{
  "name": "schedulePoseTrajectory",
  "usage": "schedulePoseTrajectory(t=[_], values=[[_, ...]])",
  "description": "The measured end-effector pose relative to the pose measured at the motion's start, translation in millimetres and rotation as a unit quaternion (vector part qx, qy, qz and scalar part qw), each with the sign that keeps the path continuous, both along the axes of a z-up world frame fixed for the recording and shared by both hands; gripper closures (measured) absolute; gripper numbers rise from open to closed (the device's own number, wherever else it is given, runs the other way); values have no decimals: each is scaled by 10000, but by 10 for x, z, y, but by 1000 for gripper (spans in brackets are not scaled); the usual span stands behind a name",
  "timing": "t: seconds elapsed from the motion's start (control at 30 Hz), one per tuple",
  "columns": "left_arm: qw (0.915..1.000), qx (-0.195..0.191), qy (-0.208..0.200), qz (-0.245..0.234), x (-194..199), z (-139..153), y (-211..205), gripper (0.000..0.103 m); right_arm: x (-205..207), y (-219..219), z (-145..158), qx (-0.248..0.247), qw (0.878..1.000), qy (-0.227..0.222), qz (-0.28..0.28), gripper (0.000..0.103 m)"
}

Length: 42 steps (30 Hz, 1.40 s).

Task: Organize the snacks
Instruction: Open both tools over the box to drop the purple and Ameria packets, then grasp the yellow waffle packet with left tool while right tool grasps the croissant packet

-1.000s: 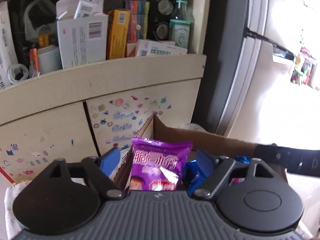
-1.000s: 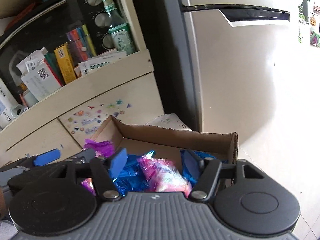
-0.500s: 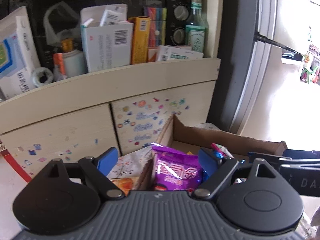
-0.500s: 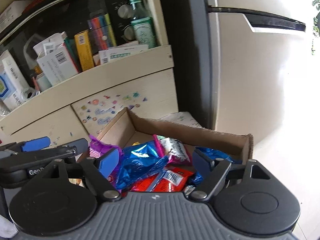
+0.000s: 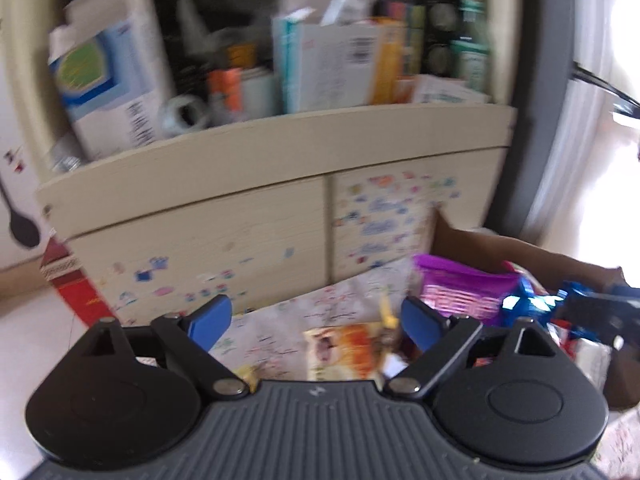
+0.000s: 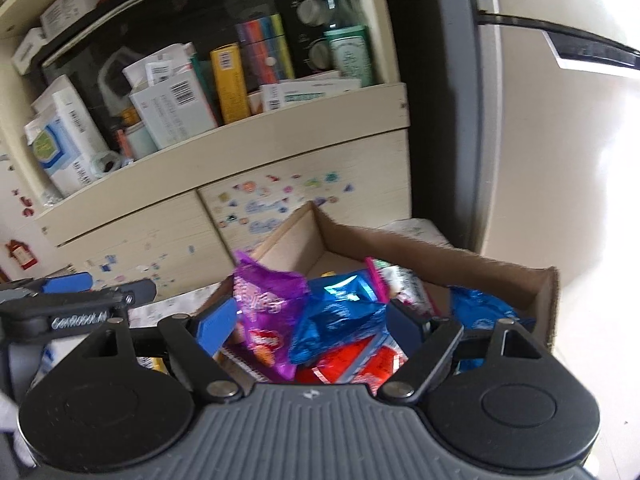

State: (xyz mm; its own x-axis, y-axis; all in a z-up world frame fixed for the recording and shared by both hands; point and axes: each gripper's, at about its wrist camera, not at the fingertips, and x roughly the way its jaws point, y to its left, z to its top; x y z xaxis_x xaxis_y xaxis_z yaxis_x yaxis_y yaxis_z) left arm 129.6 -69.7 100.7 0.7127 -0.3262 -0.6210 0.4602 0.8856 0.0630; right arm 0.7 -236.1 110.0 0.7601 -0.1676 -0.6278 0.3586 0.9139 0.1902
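A brown cardboard box (image 6: 460, 258) holds several snack packets: a purple packet (image 6: 266, 292), a blue foil packet (image 6: 340, 308) and a red packet (image 6: 352, 364). My right gripper (image 6: 310, 322) is open and empty just above these packets. My left gripper (image 5: 316, 318) is open and empty over a patterned cloth (image 5: 340, 300) left of the box (image 5: 500, 244), above an orange snack packet (image 5: 344, 350). The purple packet (image 5: 464, 290) lies to its right. The left gripper also shows in the right wrist view (image 6: 68, 304). The left wrist view is blurred.
A cream cabinet (image 6: 256, 152) with sticker-covered doors (image 6: 280, 200) stands behind the box, its shelf crowded with cartons, a yellow box and a green bottle (image 6: 348, 52). A fridge (image 6: 560, 160) with a dark handle stands to the right.
Both grippers have drawn back from the box, empty. My left gripper released the purple packet into the box and swung left over the cloth. My right gripper released the pink packet and rose.
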Motion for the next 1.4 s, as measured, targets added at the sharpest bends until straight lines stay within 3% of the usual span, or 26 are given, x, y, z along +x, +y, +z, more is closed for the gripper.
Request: schedulePoseTrajectory(t=[0.23, 0.53, 0.73, 0.93, 1.13, 1.3, 1.4], values=[[9988, 55, 157, 451, 270, -203, 165, 11, 65, 114, -71, 335, 9990, 58, 290, 19], [9944, 70, 677, 812, 567, -607, 180, 12, 147, 271, -178, 537, 9965, 199, 607, 19], [9944, 122, 697, 788, 653, -780, 136, 12, 198, 344, -216, 587, 9956, 264, 686, 19], [9951, -69, 678, 720, 749, -807, 41, 12, 221, 364, -242, 608, 9953, 308, 684, 19], [9931, 521, 666, 814, 796, -1001, -41, 11, 237, 375, -253, 603, 9949, 371, 712, 19], [9928, 400, 861, 725, 687, -1005, 119, 11, 254, 368, -275, 714, 9942, 399, 701, 19], [9910, 602, 1039, 585, 572, -1057, 180, 12, 259, 387, -295, 839, 9929, 415, 733, 19]])
